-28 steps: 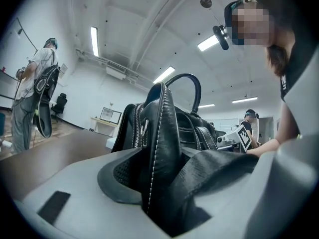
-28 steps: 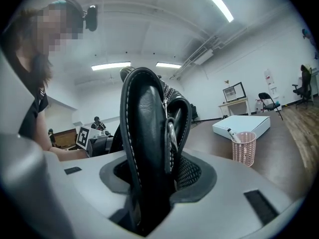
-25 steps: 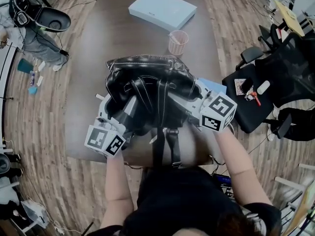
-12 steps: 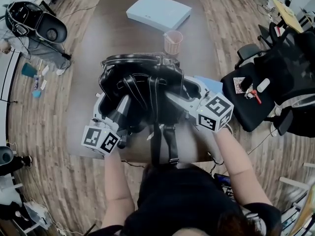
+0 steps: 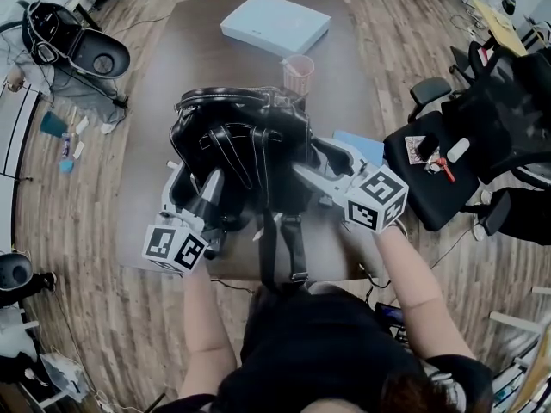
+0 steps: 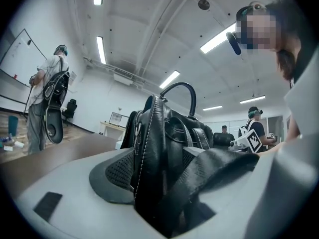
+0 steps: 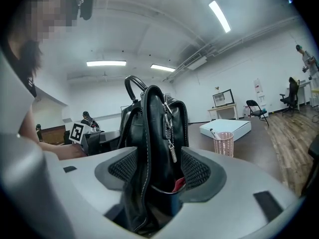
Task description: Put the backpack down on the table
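A black leather backpack (image 5: 241,153) stands upright on the brown table (image 5: 198,67) near its front edge, and its straps (image 5: 280,248) hang over that edge. My left gripper (image 5: 196,188) is at the bag's left side and my right gripper (image 5: 314,157) is at its right side. In the left gripper view the backpack (image 6: 159,143) fills the gap between the wide jaws of the left gripper (image 6: 159,183), and a strap (image 6: 219,168) lies across one jaw. In the right gripper view the backpack (image 7: 157,128) sits between the jaws of the right gripper (image 7: 159,171), which are closing a little without pressing.
A pink mesh cup (image 5: 298,73) stands just behind the bag and a flat white box (image 5: 274,22) lies at the table's far end. A blue sheet (image 5: 362,147) lies by my right gripper. A black chair (image 5: 439,175) stands to the right. People stand in the background.
Both grippers' jaws have spread wider around the backpack. The bag has settled onto the table a little farther from me, and my right gripper has shifted slightly.
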Motion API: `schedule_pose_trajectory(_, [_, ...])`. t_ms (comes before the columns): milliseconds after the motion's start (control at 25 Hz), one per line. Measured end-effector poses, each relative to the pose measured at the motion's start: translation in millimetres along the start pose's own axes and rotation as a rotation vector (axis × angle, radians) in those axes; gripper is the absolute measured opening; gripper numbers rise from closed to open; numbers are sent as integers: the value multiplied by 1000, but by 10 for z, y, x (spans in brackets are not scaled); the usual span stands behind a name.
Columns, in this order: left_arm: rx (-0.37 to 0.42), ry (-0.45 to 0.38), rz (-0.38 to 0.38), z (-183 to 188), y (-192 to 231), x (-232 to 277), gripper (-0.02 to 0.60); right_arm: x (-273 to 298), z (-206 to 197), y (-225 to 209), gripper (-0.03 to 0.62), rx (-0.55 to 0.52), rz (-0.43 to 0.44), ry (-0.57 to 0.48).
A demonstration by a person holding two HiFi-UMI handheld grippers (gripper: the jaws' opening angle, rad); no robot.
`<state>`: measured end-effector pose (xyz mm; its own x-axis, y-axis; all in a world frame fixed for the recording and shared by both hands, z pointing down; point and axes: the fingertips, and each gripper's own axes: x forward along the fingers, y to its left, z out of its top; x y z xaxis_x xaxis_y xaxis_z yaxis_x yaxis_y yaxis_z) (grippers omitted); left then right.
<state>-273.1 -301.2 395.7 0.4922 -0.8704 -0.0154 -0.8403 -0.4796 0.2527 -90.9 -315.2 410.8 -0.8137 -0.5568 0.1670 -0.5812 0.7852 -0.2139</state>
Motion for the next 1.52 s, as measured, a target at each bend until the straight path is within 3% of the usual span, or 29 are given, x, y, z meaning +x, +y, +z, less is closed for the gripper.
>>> schedule_pose_trajectory(440, [-12,-30,20,75,-141,-378,270,-415,34,117,256,29,-30,-27])
schedule_pose_trajectory(720, [22,-78,35,208,-388,-629,198,-722,39,165,235,25,-79,-26])
schedule_pose_trajectory(960, [25,-110,97,283,-513,-822,124,-900,4,191,187,20,-131,-30])
schedule_pose_trajectory(1520, [20,14,180,22,-708,-1070,77,-1136,-109,257,34,4,-162,10])
